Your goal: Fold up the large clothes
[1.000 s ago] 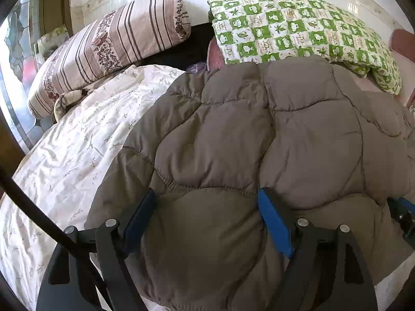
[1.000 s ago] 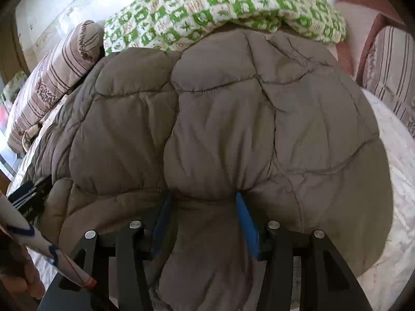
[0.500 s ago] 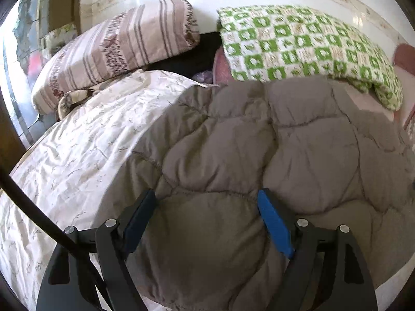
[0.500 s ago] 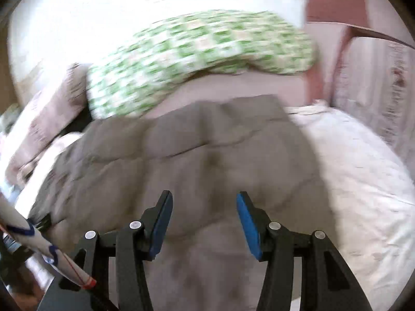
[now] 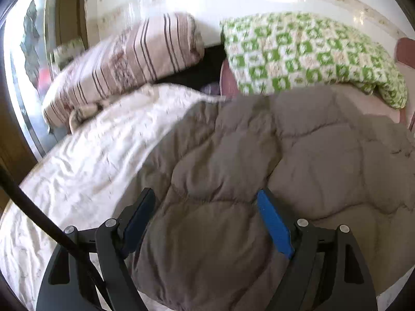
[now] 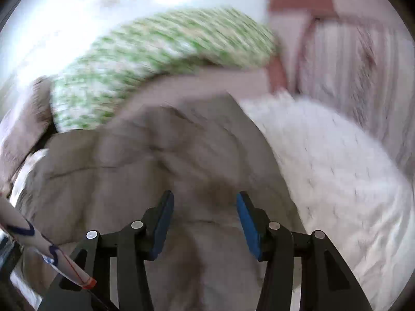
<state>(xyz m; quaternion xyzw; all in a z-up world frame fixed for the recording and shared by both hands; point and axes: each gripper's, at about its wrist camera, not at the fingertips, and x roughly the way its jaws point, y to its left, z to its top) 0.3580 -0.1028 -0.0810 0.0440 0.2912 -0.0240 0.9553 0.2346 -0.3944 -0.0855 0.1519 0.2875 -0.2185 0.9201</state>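
A large brown quilted jacket [image 5: 272, 160] lies spread on a bed with a white floral sheet [image 5: 98, 155]. My left gripper [image 5: 207, 207] is open, with its blue pads wide apart over the jacket's near left part. In the blurred right wrist view the jacket [image 6: 155, 171] fills the lower middle. My right gripper [image 6: 205, 210] is open above the jacket's near edge. Neither gripper holds fabric.
A striped pillow [image 5: 124, 62] and a green checked pillow [image 5: 306, 54] lean at the head of the bed. Another striped cushion [image 6: 358, 59] stands at the right. White sheet [image 6: 337, 176] shows to the right of the jacket. A window and wooden frame are at the far left [image 5: 28, 51].
Both grippers have pulled back and up from the jacket. The right wrist view swung right, so more white sheet shows. The jacket looks smaller and farther in both views.
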